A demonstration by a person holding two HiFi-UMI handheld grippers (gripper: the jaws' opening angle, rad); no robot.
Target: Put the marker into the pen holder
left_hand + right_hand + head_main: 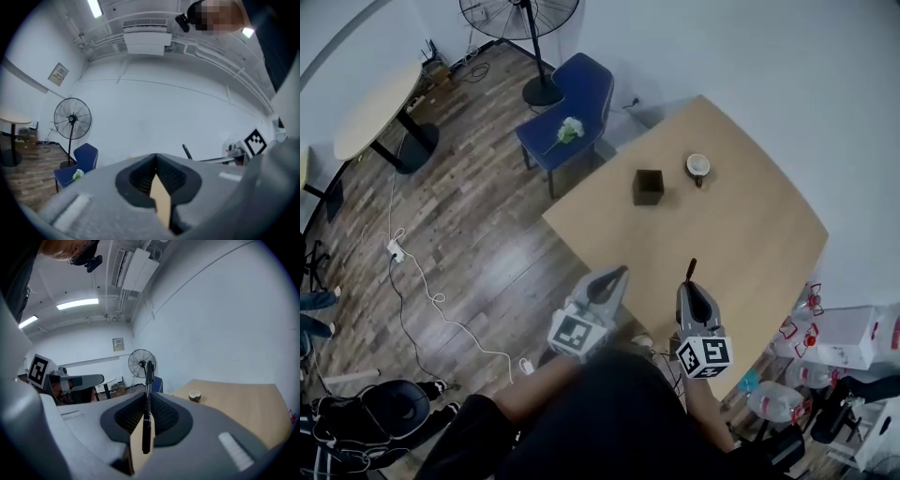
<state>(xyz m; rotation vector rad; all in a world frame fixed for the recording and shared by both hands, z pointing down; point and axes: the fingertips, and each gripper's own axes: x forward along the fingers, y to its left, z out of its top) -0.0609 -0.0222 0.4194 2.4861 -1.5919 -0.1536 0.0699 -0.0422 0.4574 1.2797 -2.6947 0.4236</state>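
Far to the left of both grippers a round table stands on the wood floor. A standing fan and a blue chair lie ahead of the left gripper, beyond the table edge, and a white flower rests on the chair's seat. The left gripper hovers at the near edge of the wooden table. Its jaws are pressed together with nothing between them. The dark square pen holder stands upright on the table, ahead of both grippers and well apart from them, roughly between the lines along which they point. The right gripper, just beside the left one, has its jaws clamped on the black marker. The marker lies lengthwise along the jaws, and its end pokes out past the fingertips toward the far side of the table. A small round cup sits straight ahead of the right gripper, near the pen holder's right side but not touching it
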